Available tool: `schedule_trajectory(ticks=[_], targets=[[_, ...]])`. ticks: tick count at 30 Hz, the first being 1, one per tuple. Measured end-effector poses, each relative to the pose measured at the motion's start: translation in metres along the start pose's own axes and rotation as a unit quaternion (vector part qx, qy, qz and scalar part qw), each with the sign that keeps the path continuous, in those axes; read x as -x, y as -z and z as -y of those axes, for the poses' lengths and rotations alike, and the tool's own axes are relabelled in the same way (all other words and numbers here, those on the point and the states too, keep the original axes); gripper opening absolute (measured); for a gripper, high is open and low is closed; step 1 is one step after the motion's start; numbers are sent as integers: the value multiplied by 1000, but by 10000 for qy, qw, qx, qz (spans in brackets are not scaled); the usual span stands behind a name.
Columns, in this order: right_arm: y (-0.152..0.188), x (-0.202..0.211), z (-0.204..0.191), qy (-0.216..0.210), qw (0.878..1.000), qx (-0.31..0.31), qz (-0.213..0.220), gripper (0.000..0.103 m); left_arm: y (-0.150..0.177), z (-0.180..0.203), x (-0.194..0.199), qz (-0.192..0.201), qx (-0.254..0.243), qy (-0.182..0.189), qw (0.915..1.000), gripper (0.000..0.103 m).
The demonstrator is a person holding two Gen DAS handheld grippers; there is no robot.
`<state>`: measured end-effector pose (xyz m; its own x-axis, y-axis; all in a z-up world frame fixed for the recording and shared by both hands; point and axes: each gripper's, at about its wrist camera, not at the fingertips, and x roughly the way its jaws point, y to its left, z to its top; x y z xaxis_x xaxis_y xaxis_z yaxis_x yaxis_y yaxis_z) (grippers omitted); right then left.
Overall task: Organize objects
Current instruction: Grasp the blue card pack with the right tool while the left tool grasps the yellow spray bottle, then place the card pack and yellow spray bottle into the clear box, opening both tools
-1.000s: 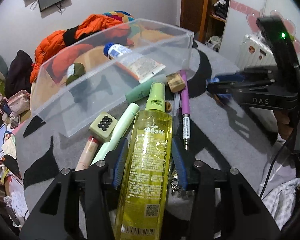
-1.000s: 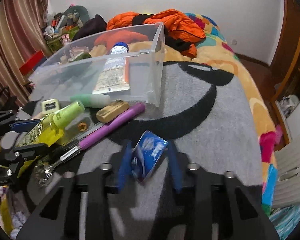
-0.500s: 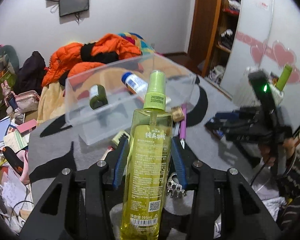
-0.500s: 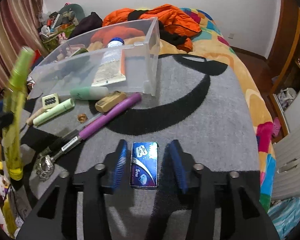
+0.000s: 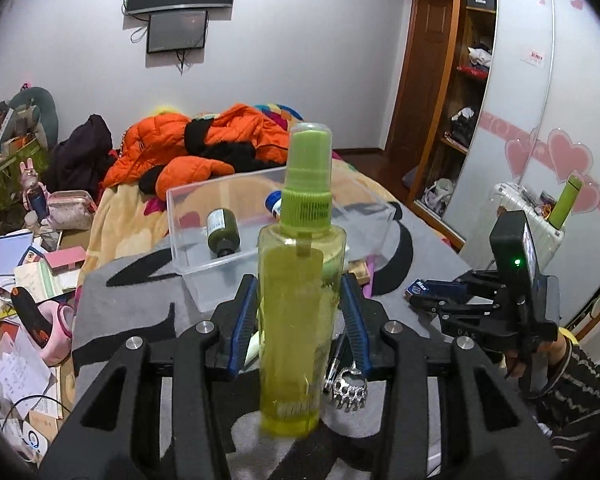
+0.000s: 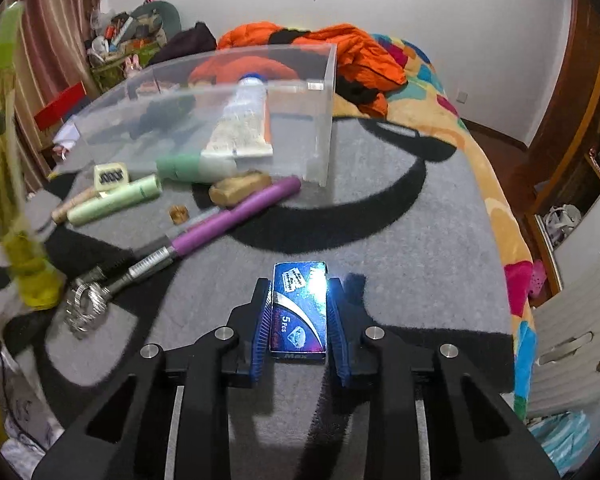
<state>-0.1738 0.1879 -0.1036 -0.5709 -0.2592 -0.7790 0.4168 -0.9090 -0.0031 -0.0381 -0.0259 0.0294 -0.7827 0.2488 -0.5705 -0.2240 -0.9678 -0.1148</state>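
My left gripper (image 5: 300, 312) is shut on a yellow-green spray bottle (image 5: 300, 300) and holds it upright above the grey blanket (image 6: 400, 216); the bottle shows blurred at the left in the right wrist view (image 6: 12, 160). My right gripper (image 6: 300, 292) is shut on a small blue box (image 6: 299, 312), also seen in the left wrist view (image 5: 422, 289). A clear plastic bin (image 6: 220, 104) lies beyond, holding a white tube (image 6: 244, 120) and a dark green bottle (image 5: 222, 234).
On the blanket before the bin lie a purple pen (image 6: 236, 216), a pale green tube (image 6: 116, 202), a tan block (image 6: 240, 188), a cream die-like block (image 6: 110, 176) and a metal ring (image 6: 86, 306). Orange jackets (image 5: 204, 144) lie behind the bin. Clutter covers the floor at left.
My left gripper lifted the spray bottle off the blanket and tilted it upright. My right gripper set the blue box flat and closed on it.
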Motion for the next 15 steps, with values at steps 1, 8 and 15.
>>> schedule_trajectory(ticks=[1,8,15], targets=[[-3,4,1,-37,10000,-40,63,25,-2,0,1,34,15,19,10000,41],[-25,32,1,-275,9978,-190,579,25,-13,-3,4,196,225,23,9996,40],[-49,50,-8,-508,9939,-192,957,25,-29,1,9,436,241,7,9988,40]])
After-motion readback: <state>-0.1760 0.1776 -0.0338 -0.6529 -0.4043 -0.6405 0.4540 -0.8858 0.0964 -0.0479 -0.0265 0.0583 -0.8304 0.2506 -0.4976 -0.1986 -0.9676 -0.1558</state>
